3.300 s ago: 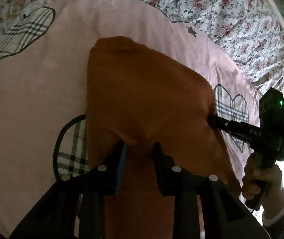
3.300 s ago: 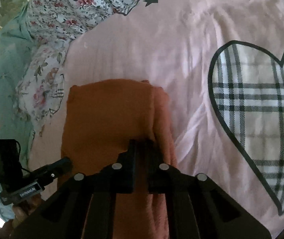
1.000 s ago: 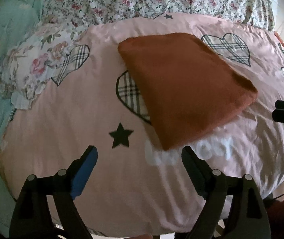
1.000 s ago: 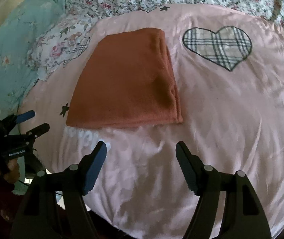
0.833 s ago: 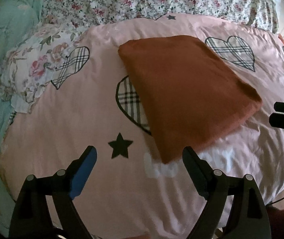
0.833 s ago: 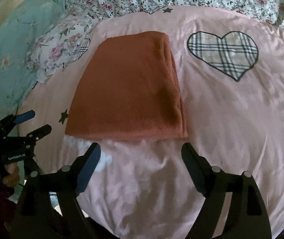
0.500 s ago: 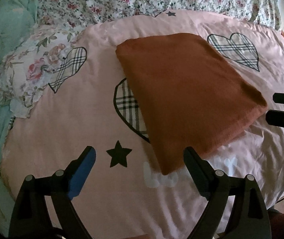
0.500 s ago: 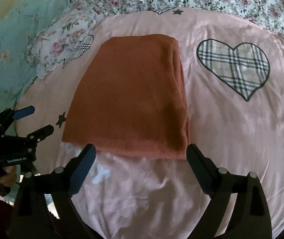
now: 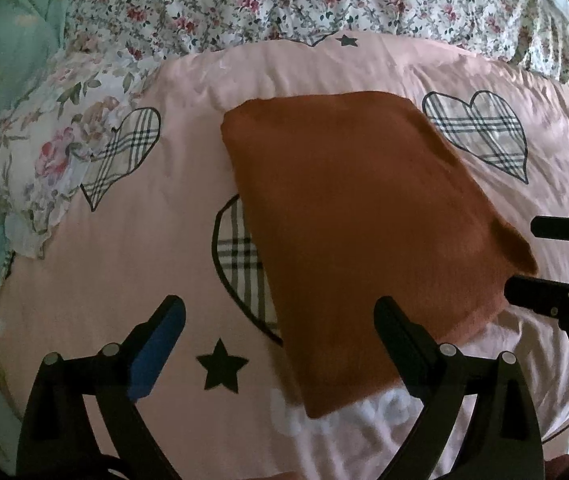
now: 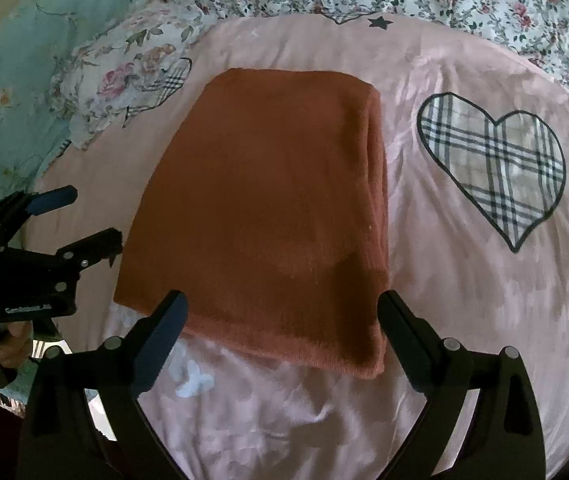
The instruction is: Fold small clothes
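A: Grippers first. How are they held?

B: The left gripper is seen spread wide, nothing between its jaws; they have just been opening further. The right gripper is likewise spread as wide as it goes, its jaws having just been opening, and nothing is clamped. Its jaws are seen on either side of the near hem, but the pads are not pressed on the cloth.

A: And the garment?

B: The orange knit garment is laid flat on the pink quilt, folded into a neat stack, with layered edges visible along its right side. A plaid heart printed on the quilt is partly covered by it.

A: Why are the grippers kept apart like that?

B: It is judged that the fold has been released, or that a fresh grip on the near hem is being prepared; which one cannot be told.

A: Any containers?

B: None can be seen. Only bedding is found around it: a floral cover beyond the quilt and a teal cloth to the left.
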`<act>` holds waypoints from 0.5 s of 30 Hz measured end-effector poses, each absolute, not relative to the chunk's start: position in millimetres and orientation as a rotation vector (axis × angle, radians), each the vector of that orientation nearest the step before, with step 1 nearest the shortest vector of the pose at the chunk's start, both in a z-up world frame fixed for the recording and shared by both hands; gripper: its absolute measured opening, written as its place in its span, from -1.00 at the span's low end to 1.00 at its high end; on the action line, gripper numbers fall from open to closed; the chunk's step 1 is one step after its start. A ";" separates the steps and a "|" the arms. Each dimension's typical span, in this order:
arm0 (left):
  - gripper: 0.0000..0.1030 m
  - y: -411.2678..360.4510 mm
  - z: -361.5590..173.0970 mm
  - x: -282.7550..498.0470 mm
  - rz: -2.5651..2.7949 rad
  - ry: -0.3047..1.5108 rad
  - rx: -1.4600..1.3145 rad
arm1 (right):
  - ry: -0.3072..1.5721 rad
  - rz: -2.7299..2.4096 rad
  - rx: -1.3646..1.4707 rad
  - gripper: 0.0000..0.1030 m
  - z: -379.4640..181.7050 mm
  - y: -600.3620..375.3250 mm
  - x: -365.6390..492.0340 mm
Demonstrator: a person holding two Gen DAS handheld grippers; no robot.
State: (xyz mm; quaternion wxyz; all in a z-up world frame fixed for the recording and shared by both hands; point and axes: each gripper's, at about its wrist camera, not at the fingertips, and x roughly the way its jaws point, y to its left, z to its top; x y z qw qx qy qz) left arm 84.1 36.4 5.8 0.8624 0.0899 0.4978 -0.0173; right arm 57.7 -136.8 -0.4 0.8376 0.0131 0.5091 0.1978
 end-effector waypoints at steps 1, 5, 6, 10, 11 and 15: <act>0.86 35.2 5.9 86.1 -0.035 1.043 0.193 | 1.074 0.422 0.025 0.86 0.3 -136.2 59.0; 0.86 31.1 6.5 95.1 -0.030 1.037 0.205 | 1.067 0.430 0.023 0.86 2.0 -134.3 66.2; 0.86 30.1 6.2 96.9 -0.028 1.037 0.204 | 1.068 0.430 0.025 0.86 2.0 -134.3 68.4; 0.87 30.1 6.5 104.9 -0.024 1.044 0.182 | 1.072 0.431 0.036 0.86 2.2 -134.0 75.9; 0.88 30.1 6.2 106.6 -0.021 1.046 0.177 | 1.073 0.433 0.036 0.86 2.4 -134.3 78.2; 0.88 31.3 4.2 115.0 -0.009 1.058 0.162 | 1.080 0.438 0.032 0.86 1.8 -134.4 87.6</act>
